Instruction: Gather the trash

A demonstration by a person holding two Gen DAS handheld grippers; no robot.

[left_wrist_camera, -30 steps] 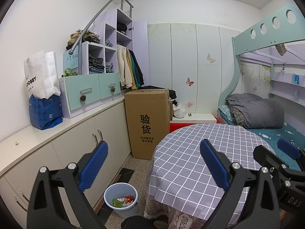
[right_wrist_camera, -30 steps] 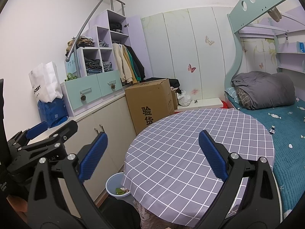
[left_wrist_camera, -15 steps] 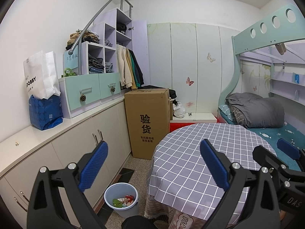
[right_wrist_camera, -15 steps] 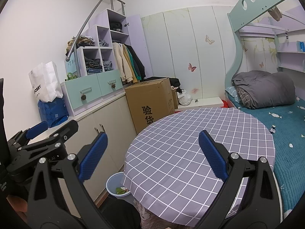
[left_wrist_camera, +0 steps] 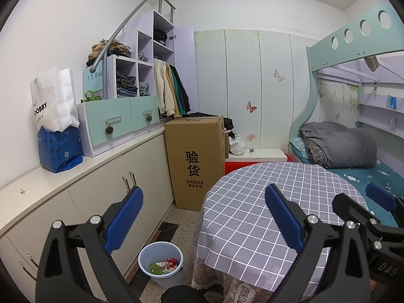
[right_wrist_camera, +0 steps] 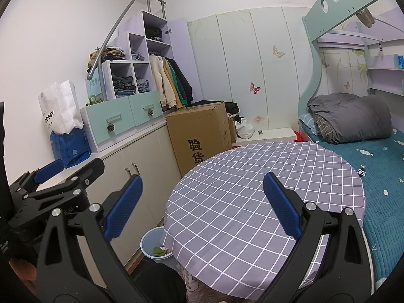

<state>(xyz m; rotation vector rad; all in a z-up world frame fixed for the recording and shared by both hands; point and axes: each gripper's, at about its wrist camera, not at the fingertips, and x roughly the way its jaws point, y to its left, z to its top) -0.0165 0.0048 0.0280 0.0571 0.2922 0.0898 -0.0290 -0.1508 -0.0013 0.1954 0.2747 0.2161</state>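
- left gripper (left_wrist_camera: pixel 203 217) held level above the near-left edge of the round table (left_wrist_camera: pixel 252 217), fingers wide apart, nothing between the blue pads (left_wrist_camera: pixel 123 221)
- right gripper (right_wrist_camera: pixel 202 208) just beside it, also over the table, jaws spread wide, empty; its ribbed blue pads (right_wrist_camera: pixel 281 204) point toward the far wall
- each gripper shows in the other's view: right one at the right edge of the left view, left one at the left edge of the right view
- trash bin (left_wrist_camera: pixel 161 262) on the floor, between the table and the low cabinets (left_wrist_camera: pixel 106 184), near the table's hanging cloth; in the right view the table edge half hides it
- bin is a round, pale blue plastic pail, open top; inside, trash (left_wrist_camera: pixel 164 266): green, red and white scraps, exact items too small to tell
- table covered in grey cloth with a white grid, a patterned skirt below it
- tall brown cardboard box (left_wrist_camera: pixel 195 161) with black printed characters stands on the floor behind the table, against the cabinets
- cabinets cream, smooth, metal handles; white paper bag (left_wrist_camera: pixel 53 101) and blue bag (left_wrist_camera: pixel 59 150) on the counter
- grey folded duvet (left_wrist_camera: pixel 338 144) on the teal bed at right
- black frames of both grippers look like matte plastic with silver bolts
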